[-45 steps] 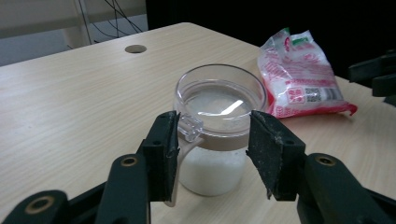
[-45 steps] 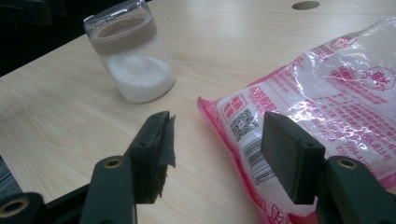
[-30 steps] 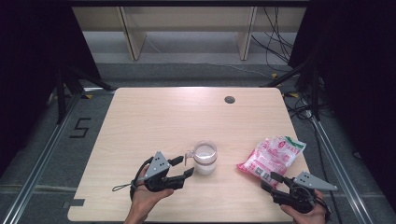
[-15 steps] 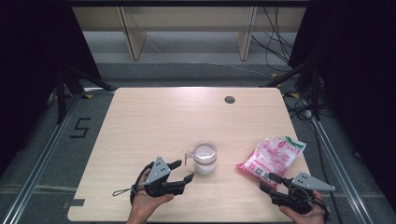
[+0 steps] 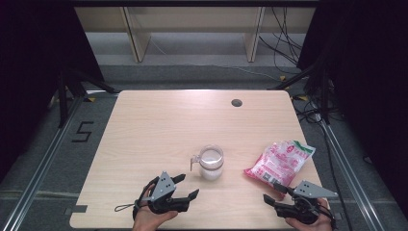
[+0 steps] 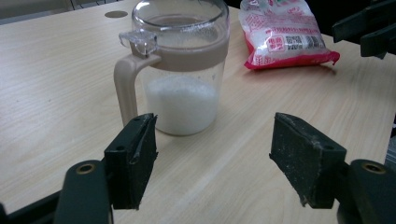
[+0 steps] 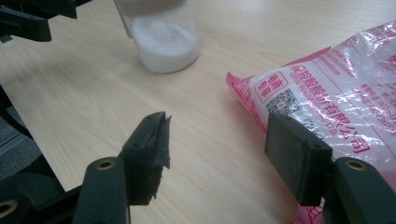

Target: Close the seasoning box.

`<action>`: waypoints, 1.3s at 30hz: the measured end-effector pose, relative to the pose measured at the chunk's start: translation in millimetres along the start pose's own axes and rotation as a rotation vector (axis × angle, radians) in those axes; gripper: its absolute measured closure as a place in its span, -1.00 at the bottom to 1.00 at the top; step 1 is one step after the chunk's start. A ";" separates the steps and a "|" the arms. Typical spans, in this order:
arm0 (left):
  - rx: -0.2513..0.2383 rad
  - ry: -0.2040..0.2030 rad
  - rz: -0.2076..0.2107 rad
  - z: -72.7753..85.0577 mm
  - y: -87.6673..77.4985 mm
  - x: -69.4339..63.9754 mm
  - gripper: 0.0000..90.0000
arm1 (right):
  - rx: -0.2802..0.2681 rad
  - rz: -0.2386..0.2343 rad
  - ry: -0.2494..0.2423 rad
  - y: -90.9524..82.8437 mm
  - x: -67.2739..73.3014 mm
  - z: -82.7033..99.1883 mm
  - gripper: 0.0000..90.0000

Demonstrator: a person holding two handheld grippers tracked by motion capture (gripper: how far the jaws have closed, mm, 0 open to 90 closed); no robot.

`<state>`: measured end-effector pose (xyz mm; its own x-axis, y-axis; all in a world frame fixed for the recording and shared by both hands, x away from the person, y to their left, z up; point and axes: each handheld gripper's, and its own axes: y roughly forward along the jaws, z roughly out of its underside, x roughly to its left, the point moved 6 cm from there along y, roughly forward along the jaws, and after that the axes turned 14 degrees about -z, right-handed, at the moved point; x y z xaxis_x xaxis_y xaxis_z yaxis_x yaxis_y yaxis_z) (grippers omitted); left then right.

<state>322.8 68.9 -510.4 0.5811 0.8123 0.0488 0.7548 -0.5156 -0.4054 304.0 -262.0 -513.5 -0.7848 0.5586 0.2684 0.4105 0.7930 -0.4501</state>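
While the left tool (image 5: 188,186) has just been opening, empty, beside the clear lidded jug (image 5: 210,162) of white granules, the right tool (image 5: 270,191) gapes empty at a crinkly pink plastic bag (image 5: 279,162) on the pale wooden desk (image 5: 159,125).

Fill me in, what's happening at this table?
A person holds a gripper in each hand. The left gripper, jaws just opened with nothing between them, sits short of the lidded jar of white granules. The right gripper, also open, rests at the near corner of the pink bag. Nothing is gripped.

Far half of bench (image 5: 168,120) open; jar (image 5: 211,162) and pink bag (image 5: 279,162) block the near right; clear lane between them
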 end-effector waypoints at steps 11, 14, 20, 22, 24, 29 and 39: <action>0.041 0.013 0.005 15.4 1.5 -8.5 -0.37 | 0.059 -0.009 0.012 1.8 10.2 8.7 -0.14; 0.048 0.019 0.005 18.2 0.9 -11.7 -0.38 | 0.072 -0.014 -0.002 3.0 11.1 10.5 -0.15; 0.062 0.016 -0.002 23.9 1.3 -16.1 -0.39 | 0.111 -0.040 -0.036 5.1 11.4 14.6 -0.17; 0.060 0.002 0.001 24.5 1.8 -17.3 -0.40 | 0.113 -0.027 -0.041 4.2 10.9 15.5 -0.17; 0.074 0.022 -0.010 26.2 0.4 -15.9 -0.41 | 0.125 -0.029 -0.033 3.9 12.2 17.1 -0.18; 0.079 0.000 -0.003 31.2 -0.4 -18.6 -0.42 | 0.148 -0.041 -0.047 3.8 14.7 20.4 -0.18; 0.099 0.003 -0.024 35.4 -3.2 -16.3 -0.43 | 0.153 -0.023 -0.070 -2.0 17.3 25.9 -0.21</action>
<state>300.1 66.9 -542.2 0.5639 0.8235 0.0621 0.7352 -0.4663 -0.4921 277.6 -260.3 -530.0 -0.8257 0.5183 0.2228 0.3206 0.7560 -0.5707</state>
